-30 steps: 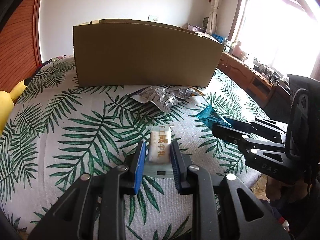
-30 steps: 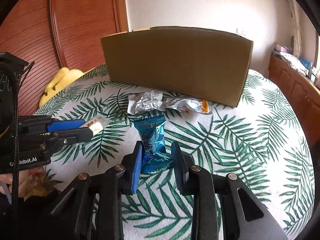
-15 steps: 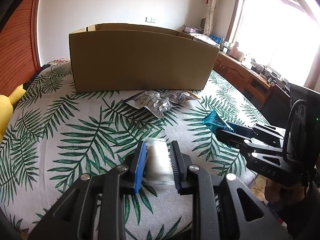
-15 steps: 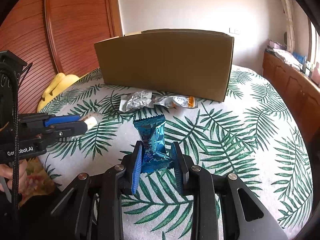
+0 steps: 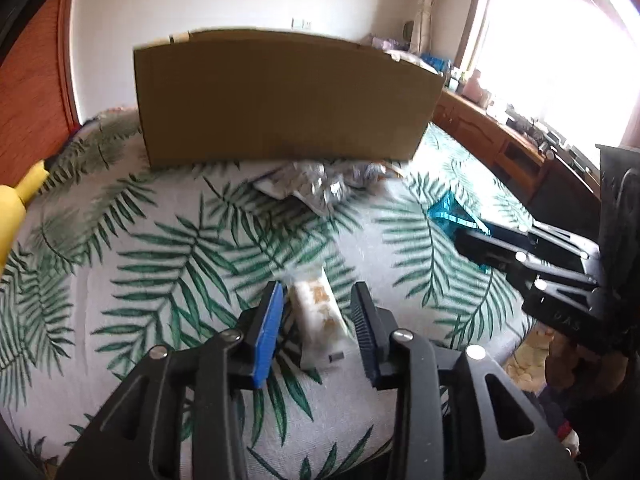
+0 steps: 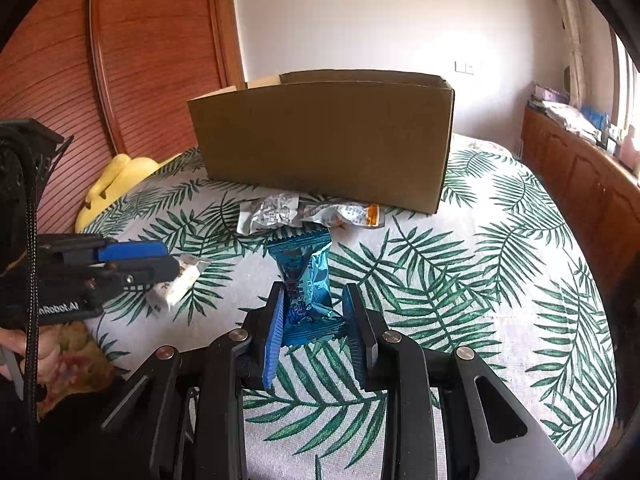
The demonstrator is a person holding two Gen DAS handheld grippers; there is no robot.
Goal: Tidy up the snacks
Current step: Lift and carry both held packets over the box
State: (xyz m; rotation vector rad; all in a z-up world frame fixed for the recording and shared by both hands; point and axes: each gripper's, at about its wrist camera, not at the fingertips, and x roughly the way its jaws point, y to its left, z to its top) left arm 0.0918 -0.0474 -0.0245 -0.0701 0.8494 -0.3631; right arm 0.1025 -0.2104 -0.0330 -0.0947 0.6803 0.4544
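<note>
My left gripper (image 5: 318,304) is open; a white snack packet (image 5: 318,316) sits tilted between its jaws, loose, apart from the right jaw. The same packet (image 6: 176,284) hangs below the left gripper's fingers (image 6: 132,258) in the right wrist view. My right gripper (image 6: 314,308) is shut on a blue foil snack (image 6: 306,280) and holds it above the bed; it shows at the right of the left wrist view (image 5: 452,216). The open cardboard box (image 6: 324,140) stands beyond, with two silver snack packets (image 6: 272,212) in front of it.
The bed has a leaf-print cover (image 6: 500,280). A yellow plush toy (image 6: 116,180) lies at the left by the wooden headboard (image 6: 120,60). A wooden cabinet (image 6: 580,176) runs along the right wall under the window.
My left gripper's jaws have widened and the white packet has tipped and slipped down between them. Both grippers have risen, and the box's inside now shows in the right wrist view.
</note>
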